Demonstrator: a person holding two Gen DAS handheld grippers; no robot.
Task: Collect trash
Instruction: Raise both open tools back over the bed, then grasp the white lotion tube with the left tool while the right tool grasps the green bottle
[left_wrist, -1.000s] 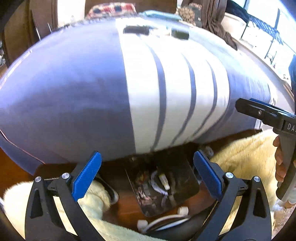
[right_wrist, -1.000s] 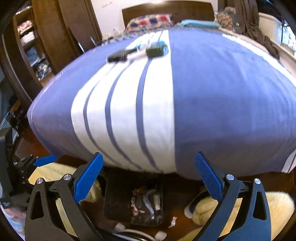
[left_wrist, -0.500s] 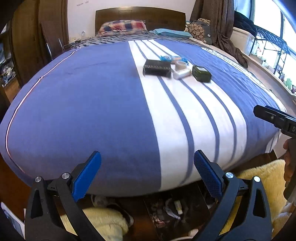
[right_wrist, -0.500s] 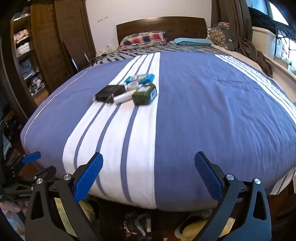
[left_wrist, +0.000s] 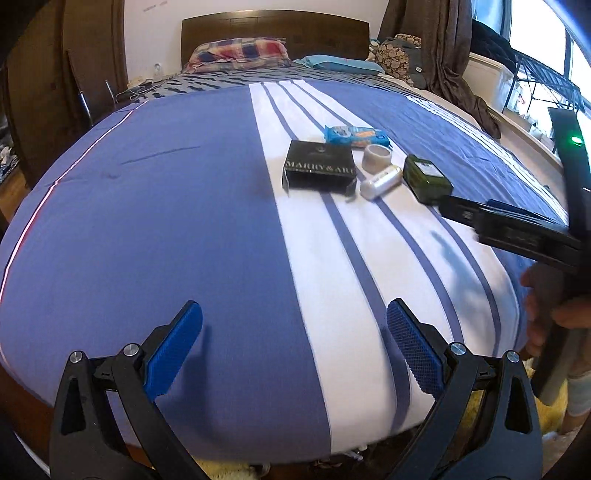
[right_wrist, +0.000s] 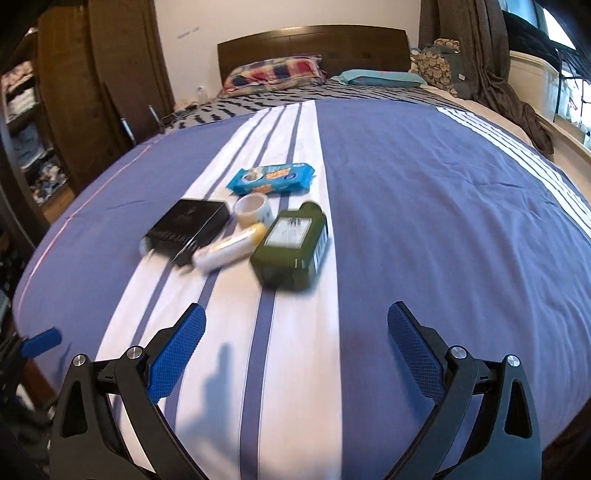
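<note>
Several items lie together on the bed's white stripe: a black box (left_wrist: 320, 170) (right_wrist: 188, 229), a blue snack wrapper (left_wrist: 356, 135) (right_wrist: 272, 178), a tape roll (left_wrist: 376, 158) (right_wrist: 254, 209), a white tube (left_wrist: 381, 182) (right_wrist: 229, 249) and a green bottle (left_wrist: 426, 179) (right_wrist: 293, 245). My left gripper (left_wrist: 294, 350) is open and empty over the bed's near edge. My right gripper (right_wrist: 295, 354) is open and empty, a short way in front of the green bottle. The right gripper's body also shows in the left wrist view (left_wrist: 517, 232).
The blue and white striped bedspread (left_wrist: 166, 221) (right_wrist: 443, 221) covers the bed. Pillows (left_wrist: 236, 55) lie by the wooden headboard (right_wrist: 314, 40). A wardrobe (right_wrist: 92, 92) stands at left. Clothes (left_wrist: 476, 103) hang at the right. Yellow fleece (left_wrist: 221, 472) shows below the bed edge.
Both grippers have risen from the floor bin at the bed's foot to above the bed and moved forward toward the items. Both stay open.
</note>
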